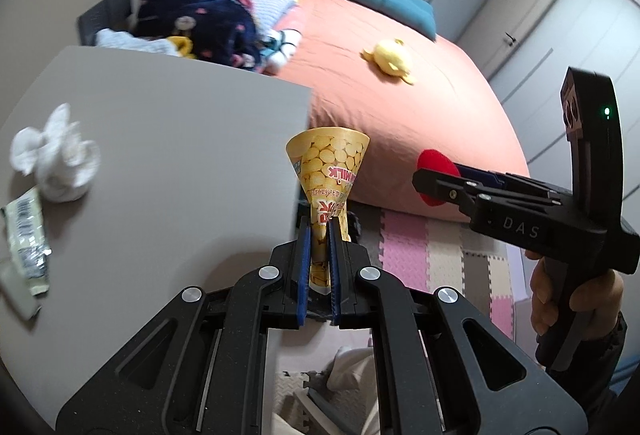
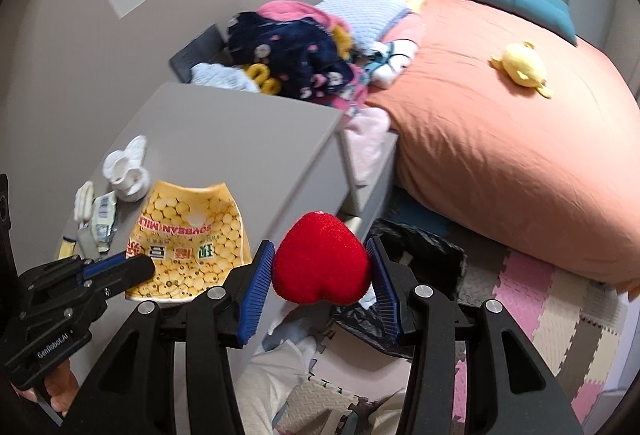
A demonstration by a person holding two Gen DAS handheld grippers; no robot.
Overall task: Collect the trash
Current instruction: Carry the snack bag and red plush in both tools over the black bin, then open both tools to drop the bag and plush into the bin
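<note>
My left gripper (image 1: 319,231) is shut on a yellow soybean milk pouch (image 1: 328,171) and holds it upright past the grey table's right edge; the pouch also shows in the right wrist view (image 2: 188,235). My right gripper (image 2: 322,259) is shut on a red plush ball (image 2: 320,263), held above a black trash bag (image 2: 424,259) on the floor. The ball also shows in the left wrist view (image 1: 434,165). A crumpled white tissue (image 1: 56,159) and a flattened wrapper (image 1: 28,239) lie on the table (image 1: 180,139).
A bed with an orange cover (image 2: 500,139) fills the right, with a yellow plush toy (image 2: 522,67) and a pile of clothes (image 2: 296,51) on it. Open drawers (image 2: 368,171) stick out beside the table. Foam mats (image 2: 560,315) cover the floor.
</note>
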